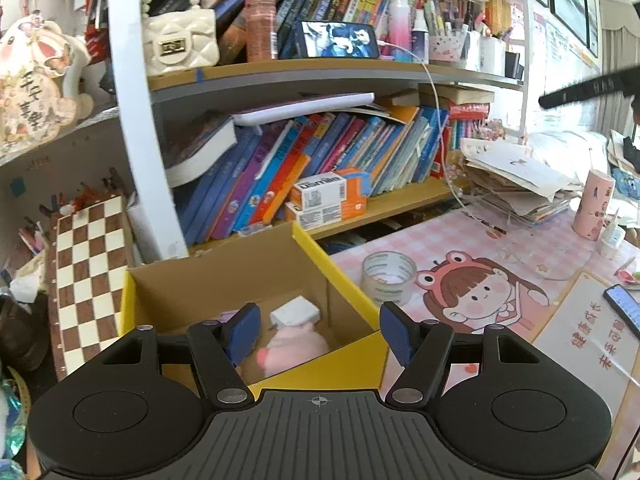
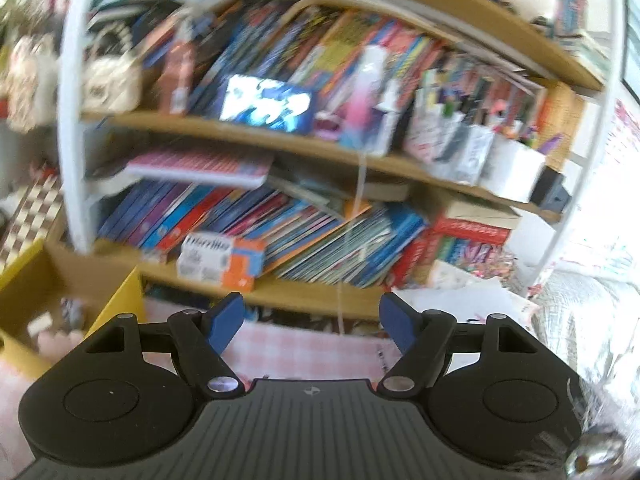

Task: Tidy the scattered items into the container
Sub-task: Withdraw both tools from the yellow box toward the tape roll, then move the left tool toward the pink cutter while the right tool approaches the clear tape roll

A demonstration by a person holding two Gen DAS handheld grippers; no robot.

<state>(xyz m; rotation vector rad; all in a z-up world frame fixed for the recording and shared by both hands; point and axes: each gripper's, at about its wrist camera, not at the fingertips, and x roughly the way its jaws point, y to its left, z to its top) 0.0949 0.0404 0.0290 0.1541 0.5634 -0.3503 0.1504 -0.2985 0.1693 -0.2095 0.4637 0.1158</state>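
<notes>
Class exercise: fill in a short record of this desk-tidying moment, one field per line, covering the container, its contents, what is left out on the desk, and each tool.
container: yellow cardboard box, open at the top, on the desk
contents: pink soft item and white block
left on the desk: tape roll, right of the box
left tool: open, holds nothing, above the box
right tool: open, holds nothing, view blurred
</notes>
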